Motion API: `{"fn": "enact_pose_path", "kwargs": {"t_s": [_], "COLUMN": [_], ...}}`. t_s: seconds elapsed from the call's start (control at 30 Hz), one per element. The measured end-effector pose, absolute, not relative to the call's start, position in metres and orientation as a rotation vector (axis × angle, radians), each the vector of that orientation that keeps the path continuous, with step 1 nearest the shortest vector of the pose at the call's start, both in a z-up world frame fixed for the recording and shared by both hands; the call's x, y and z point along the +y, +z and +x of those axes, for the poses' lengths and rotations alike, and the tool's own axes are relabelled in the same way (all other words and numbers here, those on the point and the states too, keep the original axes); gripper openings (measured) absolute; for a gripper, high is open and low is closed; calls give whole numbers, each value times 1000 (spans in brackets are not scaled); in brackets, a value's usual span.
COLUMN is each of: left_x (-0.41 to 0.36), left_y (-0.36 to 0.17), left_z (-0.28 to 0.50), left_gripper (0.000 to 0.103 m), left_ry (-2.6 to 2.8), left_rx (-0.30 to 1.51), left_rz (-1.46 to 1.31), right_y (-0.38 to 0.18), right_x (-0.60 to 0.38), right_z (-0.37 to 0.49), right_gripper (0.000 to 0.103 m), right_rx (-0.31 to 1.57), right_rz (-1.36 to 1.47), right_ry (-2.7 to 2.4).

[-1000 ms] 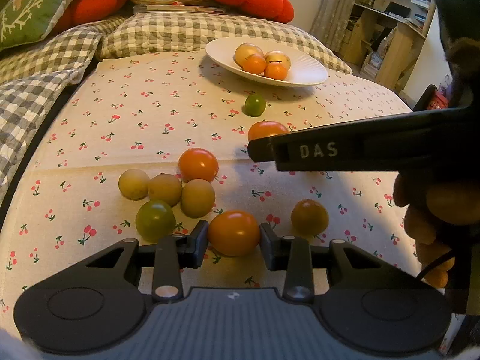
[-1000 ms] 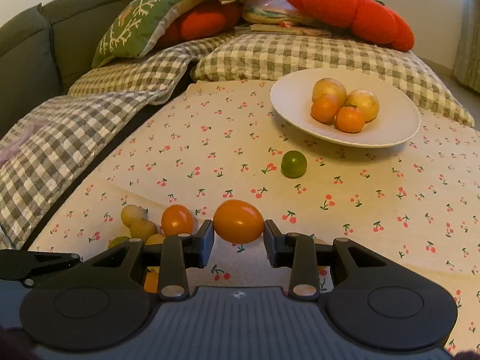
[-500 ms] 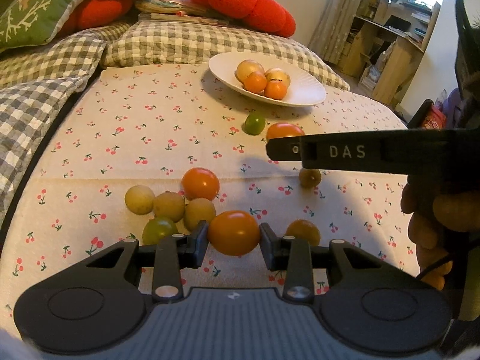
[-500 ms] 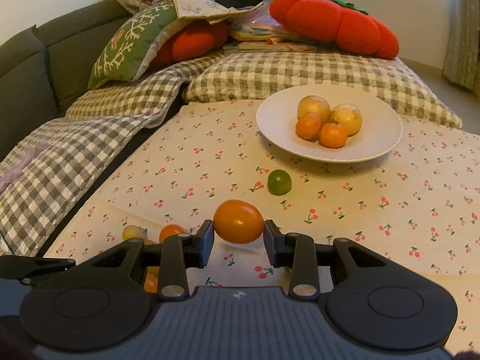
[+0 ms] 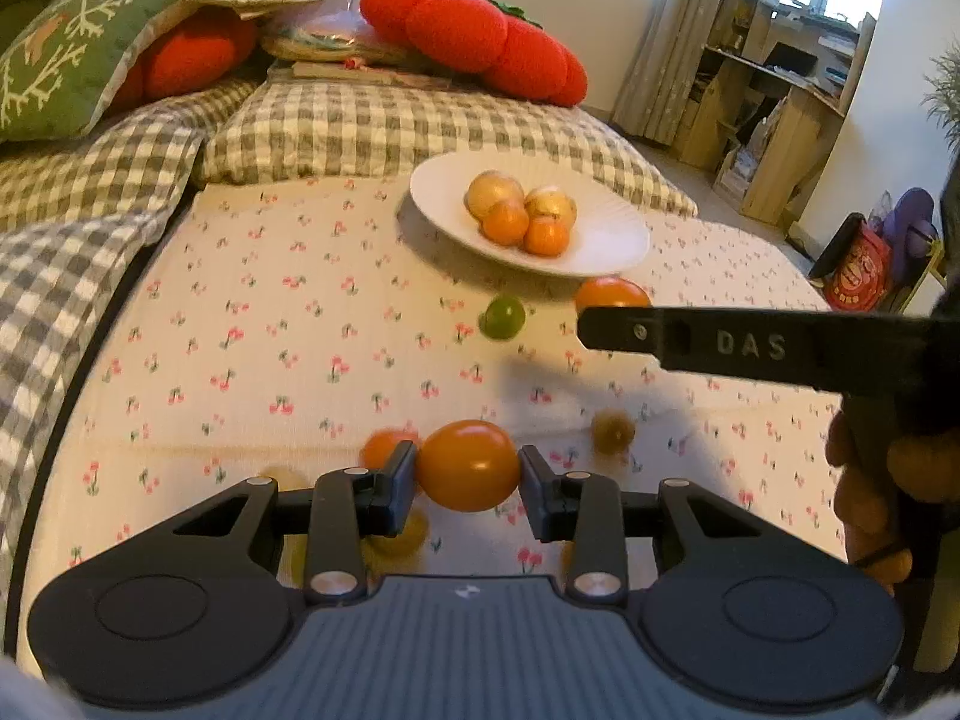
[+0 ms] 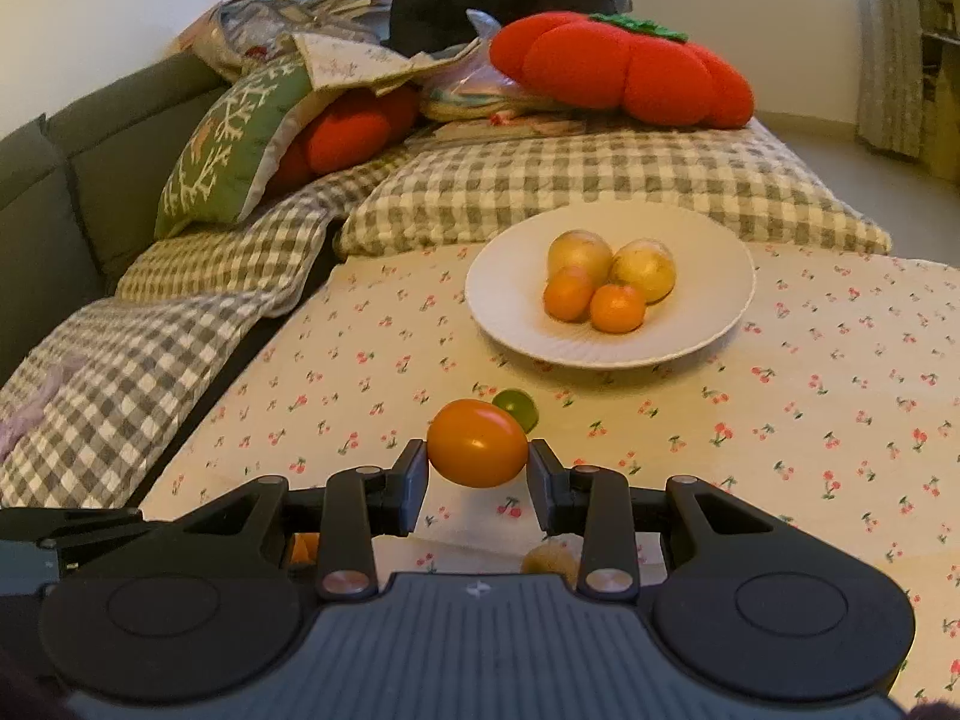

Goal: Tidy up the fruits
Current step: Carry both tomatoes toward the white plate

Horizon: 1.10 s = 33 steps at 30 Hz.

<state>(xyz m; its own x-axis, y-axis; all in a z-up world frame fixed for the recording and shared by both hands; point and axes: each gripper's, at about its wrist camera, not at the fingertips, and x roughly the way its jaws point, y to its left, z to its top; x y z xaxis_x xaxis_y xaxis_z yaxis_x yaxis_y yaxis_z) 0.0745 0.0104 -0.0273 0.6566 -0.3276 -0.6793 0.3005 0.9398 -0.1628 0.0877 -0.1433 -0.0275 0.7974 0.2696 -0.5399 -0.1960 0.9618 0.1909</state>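
A cherry-print cloth covered the surface; whether a table or bed lay beneath it could not be told. On it at the far side sat the white plate with four fruits. The left gripper gripped an orange tomato, and the right gripper gripped another orange tomato. Each should probably be carried level over the rim and lowered before release. The loose fruits near the left fingers were blurred and partly hidden.
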Motion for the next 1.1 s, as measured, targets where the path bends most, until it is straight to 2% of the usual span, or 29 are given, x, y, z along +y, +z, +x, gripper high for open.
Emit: {"fn": "enact_pose_path", "kwargs": {"t_s": [0.6,1.1], "left_x": [-26,-62], "left_y": [-3,-5], "left_z": [149,212], "left_gripper": [28,28], "left_ry": [-383,-358], "left_rx": [712,693], "left_rz": [7,92], "right_y": [-16,-20], "right_x": [-194,-213], "right_z": [121,166], "right_gripper": [32,32], "right_rx": [590,587], "right_rz": [247,189], "right_ry": [153,82]}}
